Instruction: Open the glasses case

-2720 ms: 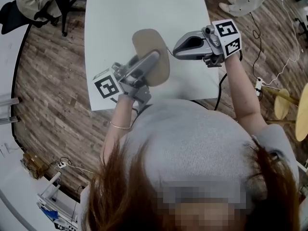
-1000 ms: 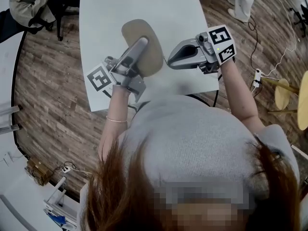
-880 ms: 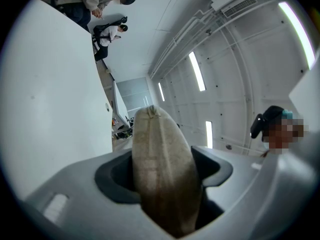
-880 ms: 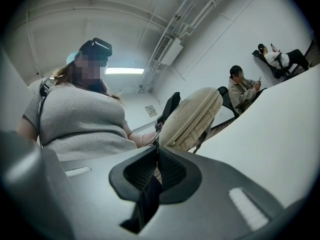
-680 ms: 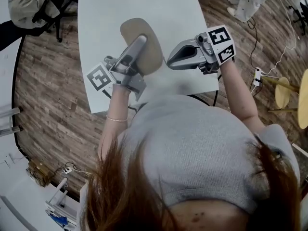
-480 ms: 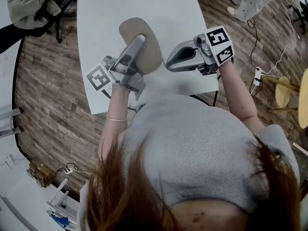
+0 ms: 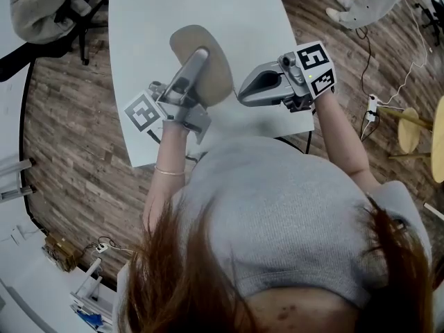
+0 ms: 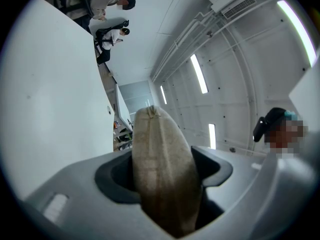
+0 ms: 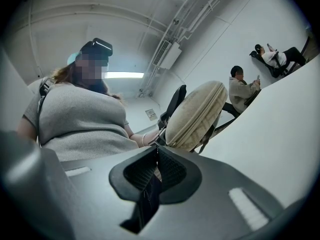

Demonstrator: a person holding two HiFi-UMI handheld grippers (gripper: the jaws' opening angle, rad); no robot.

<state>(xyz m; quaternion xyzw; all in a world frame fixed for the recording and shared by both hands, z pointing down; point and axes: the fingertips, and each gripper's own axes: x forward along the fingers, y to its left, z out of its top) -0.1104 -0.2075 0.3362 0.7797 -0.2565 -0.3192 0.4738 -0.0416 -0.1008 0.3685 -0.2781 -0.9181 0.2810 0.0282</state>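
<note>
Head view: one glasses case [image 7: 216,80] is up in the air over the near part of the one white table [image 7: 229,12]. There are two grippers. The left gripper [image 7: 198,57] squeezes the case's flat sides, jaws partly wide. The right gripper [image 7: 243,97], jaws together, sits just right of it.

Left gripper view: the case fills the gap between the jaws. It looks light and cloth-covered (maybe a bit squashy), so hold it gently.

Right gripper view: the closed tips meet the case's zip edge. I cannot tell if they pinch a tab. That edge is the place to pull.
</note>
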